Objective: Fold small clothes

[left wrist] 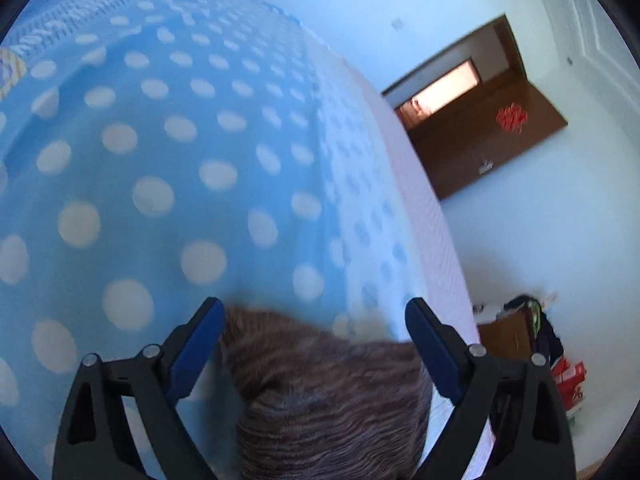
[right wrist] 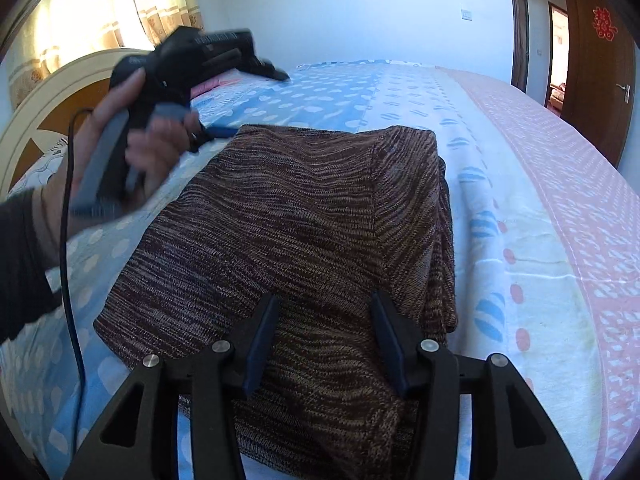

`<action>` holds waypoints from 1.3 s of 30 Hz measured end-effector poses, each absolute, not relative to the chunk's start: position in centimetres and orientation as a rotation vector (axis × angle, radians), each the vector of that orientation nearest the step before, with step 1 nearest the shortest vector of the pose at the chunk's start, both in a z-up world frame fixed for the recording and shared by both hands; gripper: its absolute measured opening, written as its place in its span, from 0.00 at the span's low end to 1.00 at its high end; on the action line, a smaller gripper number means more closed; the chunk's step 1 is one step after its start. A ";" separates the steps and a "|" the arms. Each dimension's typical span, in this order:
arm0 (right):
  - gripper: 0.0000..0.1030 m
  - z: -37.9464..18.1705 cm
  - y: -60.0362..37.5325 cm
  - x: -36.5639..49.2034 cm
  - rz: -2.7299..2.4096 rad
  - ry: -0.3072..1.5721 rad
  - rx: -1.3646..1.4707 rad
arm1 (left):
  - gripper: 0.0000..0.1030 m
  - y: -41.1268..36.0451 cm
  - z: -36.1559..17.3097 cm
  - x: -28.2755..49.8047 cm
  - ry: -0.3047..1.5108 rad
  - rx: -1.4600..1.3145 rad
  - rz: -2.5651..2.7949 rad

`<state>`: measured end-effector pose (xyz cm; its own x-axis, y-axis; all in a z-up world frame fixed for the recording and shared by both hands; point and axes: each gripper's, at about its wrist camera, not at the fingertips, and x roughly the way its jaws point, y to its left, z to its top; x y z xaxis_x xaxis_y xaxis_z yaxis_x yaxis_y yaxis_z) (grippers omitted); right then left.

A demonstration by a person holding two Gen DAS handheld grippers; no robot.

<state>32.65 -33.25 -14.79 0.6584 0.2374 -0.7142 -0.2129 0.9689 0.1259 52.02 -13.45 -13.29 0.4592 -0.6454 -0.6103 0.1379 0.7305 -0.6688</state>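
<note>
A brown knitted garment (right wrist: 304, 224) lies folded into a rough rectangle on the bed. My right gripper (right wrist: 325, 312) is open, its blue pads just above the garment's near part. My left gripper (left wrist: 316, 320) is open and empty, with a corner of the garment (left wrist: 332, 392) between and below its fingers. In the right wrist view the left gripper (right wrist: 188, 68) is held by a hand above the garment's far left corner, blurred by motion.
The bed has a blue sheet with white dots (left wrist: 160, 160) and a white and pink striped part (right wrist: 560, 208). A wooden headboard (right wrist: 44, 104) stands at the left. A brown door (right wrist: 600, 72) is open at the right. Bags (left wrist: 540, 336) lie on the floor.
</note>
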 end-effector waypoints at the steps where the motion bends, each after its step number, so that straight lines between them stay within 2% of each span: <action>1: 0.50 -14.8 -33.3 32.6 0.259 0.812 0.038 | 0.92 -12.9 -12.4 51.7 0.953 -0.561 -0.499; 9: 0.53 -14.7 -33.3 32.4 0.264 0.807 0.041 | 0.94 -12.9 -11.6 47.3 0.907 -0.351 -0.466; 14: 0.54 -14.6 -33.7 32.4 0.277 0.803 0.068 | 0.96 -16.9 -14.8 45.2 0.978 0.064 -0.228; 15: 0.54 -14.6 -33.9 32.3 0.280 0.801 0.074 | 1.00 -16.6 -15.7 45.4 0.997 0.049 -0.216; 19: 0.54 -14.0 -35.1 31.9 0.295 0.774 0.116 | 1.00 -13.9 -16.2 45.0 1.003 -0.149 -0.288; 23: 0.54 -12.4 -38.7 31.6 0.256 0.728 0.269 | 1.00 -11.9 -15.1 41.3 0.952 -0.234 -0.375; 27: 0.54 -11.4 -42.1 34.2 0.172 0.728 0.329 | 1.00 -12.8 -15.3 38.3 0.932 -0.199 -0.403; 32: 0.54 -13.7 -44.4 39.1 0.224 0.853 0.437 | 1.00 -14.3 -16.8 36.8 0.944 -0.129 -0.392; 39: 0.54 -15.6 -44.8 42.6 0.227 0.879 0.446 | 1.00 -14.7 -17.2 36.7 0.925 -0.090 -0.373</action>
